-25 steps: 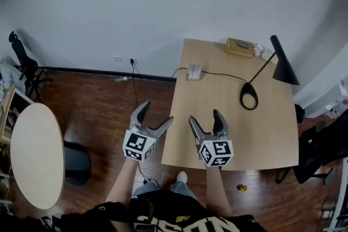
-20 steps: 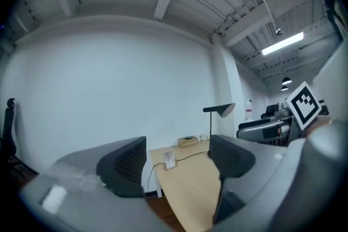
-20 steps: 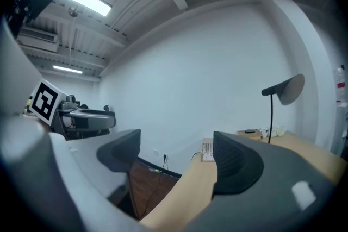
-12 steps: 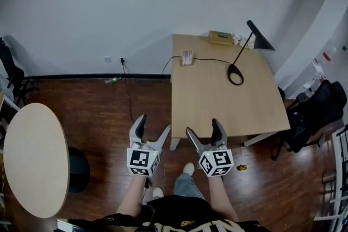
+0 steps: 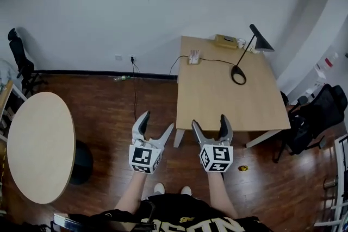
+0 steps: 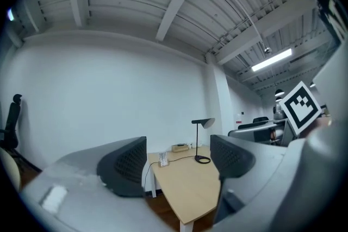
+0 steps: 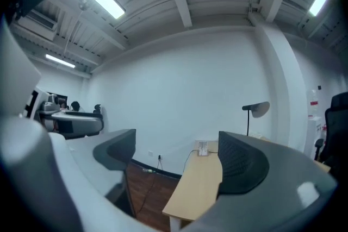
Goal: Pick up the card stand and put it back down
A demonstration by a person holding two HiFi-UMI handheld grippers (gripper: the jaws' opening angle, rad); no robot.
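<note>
both grippers hanging open, card stand sitting untouched on the desk

a black office chair (image 5: 19,57) is standing against the wall at the far left, and a round pale table (image 5: 38,146) is sitting near it on the dark wood floor (image 5: 103,111). moving right, the person is holding the left gripper (image 5: 156,123) over the floor, just off the near left corner of the square wooden desk (image 5: 228,100). its jaws are standing apart with nothing between them. the right gripper (image 5: 210,123) is hanging just beside it at the desk's near edge, its jaws likewise parted and gripping nothing. both are pointing toward the desk.

the card stand (image 5: 194,56) is sitting near the desk's far left corner, well apart from both grippers, with a black cable (image 5: 215,60) running past it across the desktop. further right, along the back edge, a tan box (image 5: 225,41) is lying. next to it a black desk lamp (image 5: 261,43) is standing by the far right corner. a dark chair (image 5: 318,117) is crowding the desk's right side.
</note>
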